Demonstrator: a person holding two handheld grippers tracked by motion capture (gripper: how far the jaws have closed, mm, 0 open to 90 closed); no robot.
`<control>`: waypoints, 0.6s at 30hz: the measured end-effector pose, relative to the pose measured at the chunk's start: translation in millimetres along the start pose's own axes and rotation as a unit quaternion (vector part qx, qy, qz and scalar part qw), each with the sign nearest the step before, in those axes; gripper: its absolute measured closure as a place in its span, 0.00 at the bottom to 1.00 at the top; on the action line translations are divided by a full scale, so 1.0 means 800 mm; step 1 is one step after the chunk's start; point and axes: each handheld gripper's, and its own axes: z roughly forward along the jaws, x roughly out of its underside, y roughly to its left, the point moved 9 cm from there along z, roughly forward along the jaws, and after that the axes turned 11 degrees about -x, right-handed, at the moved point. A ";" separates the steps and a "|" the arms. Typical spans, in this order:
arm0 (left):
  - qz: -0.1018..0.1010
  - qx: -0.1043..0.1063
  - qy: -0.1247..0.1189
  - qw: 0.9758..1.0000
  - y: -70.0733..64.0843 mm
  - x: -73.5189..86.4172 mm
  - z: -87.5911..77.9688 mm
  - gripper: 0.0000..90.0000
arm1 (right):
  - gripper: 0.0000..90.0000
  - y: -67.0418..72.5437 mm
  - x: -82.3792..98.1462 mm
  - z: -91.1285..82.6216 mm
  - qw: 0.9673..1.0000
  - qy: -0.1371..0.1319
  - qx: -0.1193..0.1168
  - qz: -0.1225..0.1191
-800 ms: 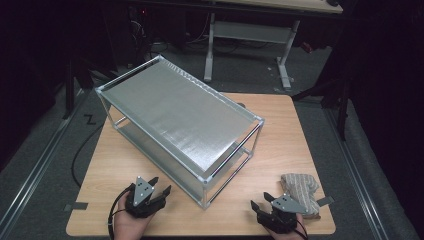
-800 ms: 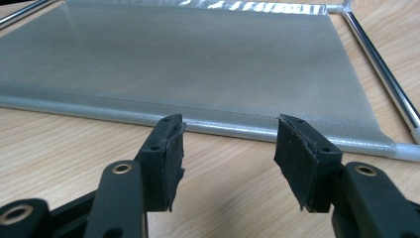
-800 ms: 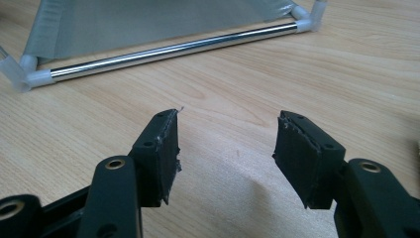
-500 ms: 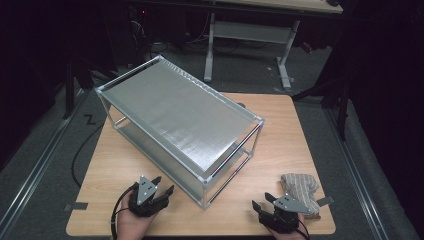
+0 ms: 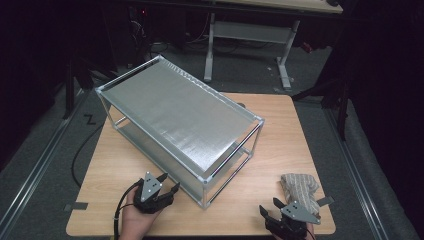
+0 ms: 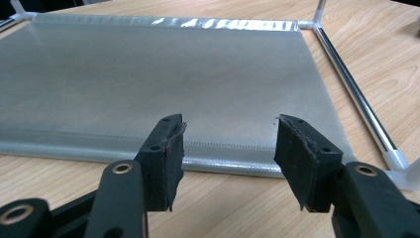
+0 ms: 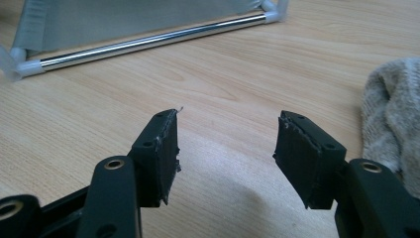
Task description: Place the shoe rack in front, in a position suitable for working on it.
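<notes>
- Left tool: jaws spread wide, nothing between them; held in a hand at the near edge of the worktop, aimed at the shelf rack.
- Right tool: jaws spread wide, nothing between them; low over bare wood at the near right corner.
- Shelf rack: two grey fabric tiers on a chrome tube frame, standing askew; its near corner lies between the two tools, just ahead of the left one. In the left gripper view the lower tier spreads directly beyond the open jaws.
- Folded cloth: beige knit, lying just ahead of the right tool and slightly to its right, near but apart; in the right gripper view it sits beside the right-hand jaw.
</notes>
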 end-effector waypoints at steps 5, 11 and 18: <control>0.004 0.001 -0.005 1.000 -0.002 -0.002 -0.002 0.50 | 0.46 0.001 0.002 -0.003 1.000 -0.003 0.001 0.006; -0.003 -0.001 0.002 1.000 0.000 0.001 0.004 0.50 | 0.46 0.002 0.002 0.007 1.000 0.001 -0.009 0.010; -0.006 -0.009 0.000 1.000 0.003 0.000 0.003 0.50 | 0.46 0.002 0.003 0.007 1.000 0.000 -0.013 0.012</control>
